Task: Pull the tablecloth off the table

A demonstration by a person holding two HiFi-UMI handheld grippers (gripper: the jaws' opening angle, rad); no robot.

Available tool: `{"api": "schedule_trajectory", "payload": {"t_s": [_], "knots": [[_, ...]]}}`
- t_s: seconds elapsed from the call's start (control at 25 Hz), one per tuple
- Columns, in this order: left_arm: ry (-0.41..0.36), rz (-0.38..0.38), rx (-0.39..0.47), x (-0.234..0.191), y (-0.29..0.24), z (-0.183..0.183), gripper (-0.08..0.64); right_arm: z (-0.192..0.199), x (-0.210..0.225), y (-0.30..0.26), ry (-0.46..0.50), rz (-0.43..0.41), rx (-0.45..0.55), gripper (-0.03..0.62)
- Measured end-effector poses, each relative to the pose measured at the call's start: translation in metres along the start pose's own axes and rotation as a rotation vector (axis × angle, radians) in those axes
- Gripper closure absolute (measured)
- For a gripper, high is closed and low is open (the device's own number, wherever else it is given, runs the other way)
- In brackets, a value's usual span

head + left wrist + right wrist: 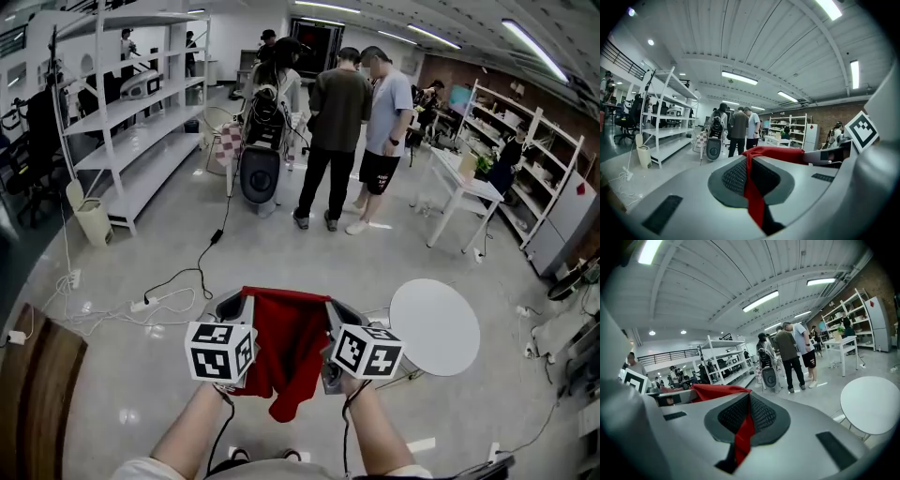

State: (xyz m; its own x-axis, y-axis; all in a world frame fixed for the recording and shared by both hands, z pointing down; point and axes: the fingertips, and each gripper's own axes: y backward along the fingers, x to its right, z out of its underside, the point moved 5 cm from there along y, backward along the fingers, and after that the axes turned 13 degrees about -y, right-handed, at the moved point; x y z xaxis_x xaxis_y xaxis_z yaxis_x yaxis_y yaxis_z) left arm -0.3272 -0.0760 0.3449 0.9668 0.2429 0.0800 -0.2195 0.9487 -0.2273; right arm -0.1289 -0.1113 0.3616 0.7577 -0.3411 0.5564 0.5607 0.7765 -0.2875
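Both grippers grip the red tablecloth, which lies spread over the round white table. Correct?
No. The left gripper and right gripper grip the red tablecloth, but the head view shows it hanging between them, off the round white table.

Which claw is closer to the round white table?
Right. The right claw is just left of the round white table; the left claw sits farther off, across the red cloth both grip.
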Motion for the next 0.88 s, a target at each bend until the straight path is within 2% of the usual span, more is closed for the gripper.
{"api": "schedule_trajectory", "payload": {"t_s": [0.52,0.88], "knots": [[-0.022,0.064,-0.005,0.022,-0.016,-0.003,0.541,-0.007,0.02,0.017,0.02,0.092,0.051,0.566],[-0.021,0.06,-0.014,0.009,-0.015,0.004,0.541,0.0,0.012,0.01,0.039,0.094,0.052,0.566]]}}
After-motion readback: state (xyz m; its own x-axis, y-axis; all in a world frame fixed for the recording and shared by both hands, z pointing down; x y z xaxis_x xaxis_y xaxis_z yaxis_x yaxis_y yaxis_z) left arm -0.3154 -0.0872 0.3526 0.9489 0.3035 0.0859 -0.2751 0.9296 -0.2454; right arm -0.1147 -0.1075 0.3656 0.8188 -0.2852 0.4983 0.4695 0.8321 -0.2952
